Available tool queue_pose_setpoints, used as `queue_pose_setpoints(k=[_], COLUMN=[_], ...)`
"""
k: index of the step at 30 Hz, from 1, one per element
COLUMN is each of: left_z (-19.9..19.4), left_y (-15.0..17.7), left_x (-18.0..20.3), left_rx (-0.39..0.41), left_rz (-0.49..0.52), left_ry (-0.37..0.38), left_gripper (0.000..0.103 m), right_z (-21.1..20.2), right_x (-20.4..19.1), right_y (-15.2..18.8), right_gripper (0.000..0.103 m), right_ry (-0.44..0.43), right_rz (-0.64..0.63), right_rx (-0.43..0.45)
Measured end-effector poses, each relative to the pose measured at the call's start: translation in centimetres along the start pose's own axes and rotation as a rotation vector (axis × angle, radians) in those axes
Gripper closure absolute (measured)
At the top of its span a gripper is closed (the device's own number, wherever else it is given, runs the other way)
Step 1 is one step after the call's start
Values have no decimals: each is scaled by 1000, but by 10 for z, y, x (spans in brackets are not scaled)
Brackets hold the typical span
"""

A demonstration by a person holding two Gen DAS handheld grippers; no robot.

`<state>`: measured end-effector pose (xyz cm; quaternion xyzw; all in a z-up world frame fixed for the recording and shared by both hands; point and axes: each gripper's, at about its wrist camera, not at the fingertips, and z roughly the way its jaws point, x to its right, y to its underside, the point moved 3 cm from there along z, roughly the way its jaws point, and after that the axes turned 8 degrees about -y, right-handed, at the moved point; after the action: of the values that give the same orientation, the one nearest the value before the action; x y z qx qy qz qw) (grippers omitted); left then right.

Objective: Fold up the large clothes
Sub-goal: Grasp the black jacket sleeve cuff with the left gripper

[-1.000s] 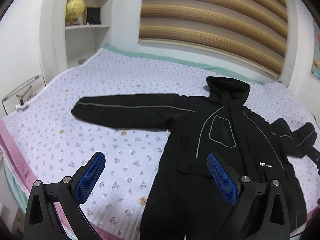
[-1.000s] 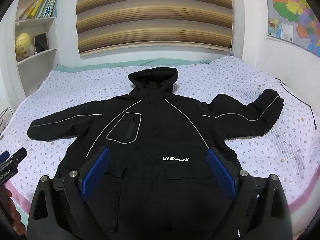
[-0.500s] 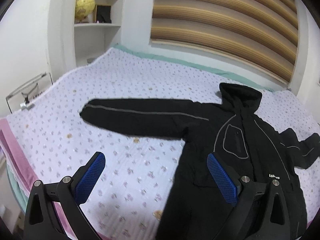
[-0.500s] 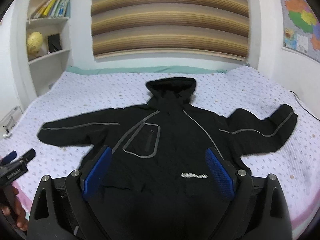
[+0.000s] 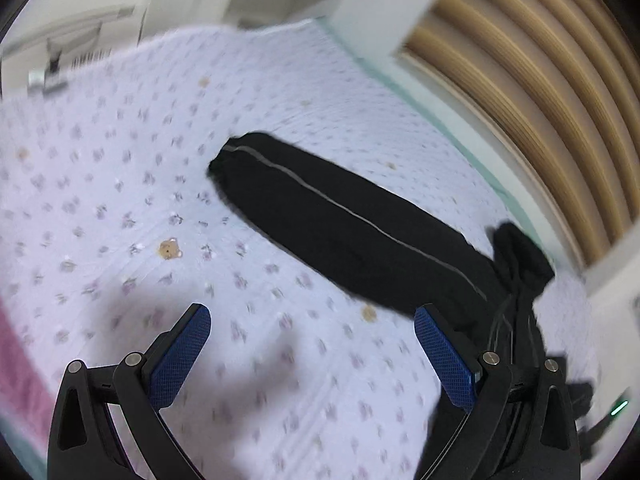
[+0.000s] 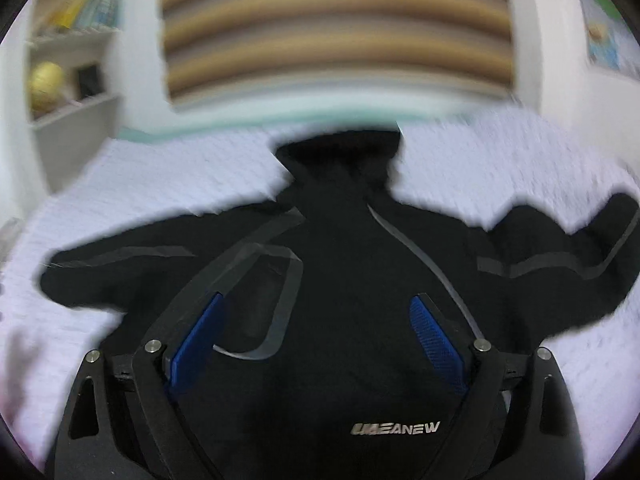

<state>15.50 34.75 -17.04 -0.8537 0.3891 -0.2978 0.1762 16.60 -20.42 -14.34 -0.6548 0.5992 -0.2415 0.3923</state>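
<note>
With the black jacket [image 6: 340,300] spread flat on the bed [image 5: 120,140], the left gripper [image 5: 312,356], wide and empty, nears the sleeve [image 5: 340,220] at one o'clock, while the right gripper [image 6: 316,332], its empty jaws closing slightly, hovers over the chest; grasping comes next.

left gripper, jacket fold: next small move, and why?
Probably ease the left gripper forward and down to the cuff of the outstretched sleeve. Its jaws stand open over bare bedspread with nothing between them, and the sleeve lies flat, not yet folded in. The right gripper is closing slightly over the jacket chest, gripping nothing.
</note>
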Motion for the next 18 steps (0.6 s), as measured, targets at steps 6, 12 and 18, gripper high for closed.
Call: queue_pose_setpoints(k=[6, 12, 18], left_z=[95, 153, 162], left_y=[-47, -59, -63], left_x=[-14, -5, 26], left_rx=[-67, 7, 147], left_rz=[-178, -213, -123], left_ry=[-13, -91, -149], left_gripper=[2, 2, 61], right_z=[69, 75, 75], right_x=[37, 28, 26], right_y=[55, 61, 63], right_gripper=[11, 11, 11], right_ry=[-7, -25, -21], right_rz=[122, 88, 82], right_rx=[-157, -163, -164])
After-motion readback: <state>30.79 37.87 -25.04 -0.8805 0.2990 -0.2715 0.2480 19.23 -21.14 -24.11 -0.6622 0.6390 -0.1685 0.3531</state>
